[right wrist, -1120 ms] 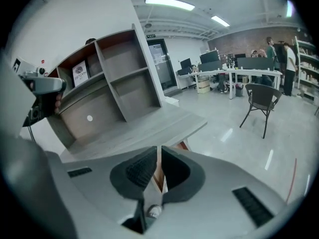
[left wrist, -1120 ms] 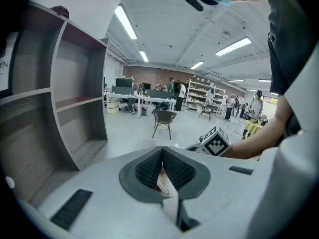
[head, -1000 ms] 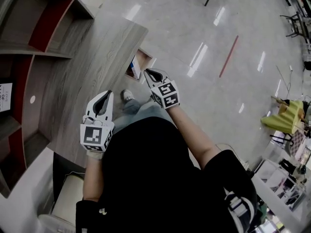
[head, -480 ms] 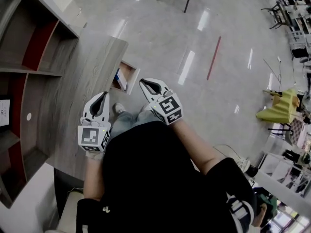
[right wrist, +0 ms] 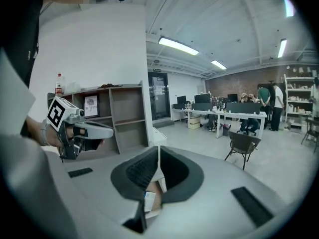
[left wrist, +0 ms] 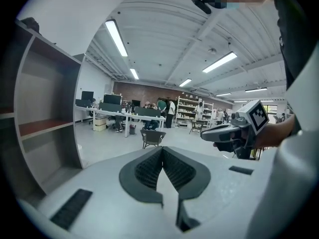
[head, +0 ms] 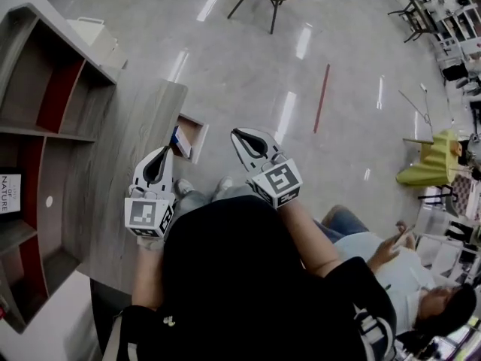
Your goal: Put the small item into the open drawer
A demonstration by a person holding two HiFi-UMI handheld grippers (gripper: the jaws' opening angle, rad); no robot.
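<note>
Pulling clear looks like the step in hand, since the small box point(head: 178, 137) already lies in the open drawer point(head: 194, 132). It is best done by lifting both claws up and away without knocking the drawer's front or the cabinet edge.

At the left of the head view stands the shelf unit point(head: 45, 96), with the grey cabinet top point(head: 139, 119) beside it. Over that top, left of centre, the left claw point(head: 164, 153) hangs with its jaws pressed together and nothing between them; its own view shows the ribbed pads meeting. Just right of it and a little higher in the frame, the drawer juts out from the cabinet, with the box at its left side.

Further right, near centre, the right claw point(head: 237, 134) is closed too and holds nothing. The box sits left of its tip and apart from it, and I judge it well below. In the right gripper view the box and the brown drawer floor show only through the gap behind the closed pads.
</note>
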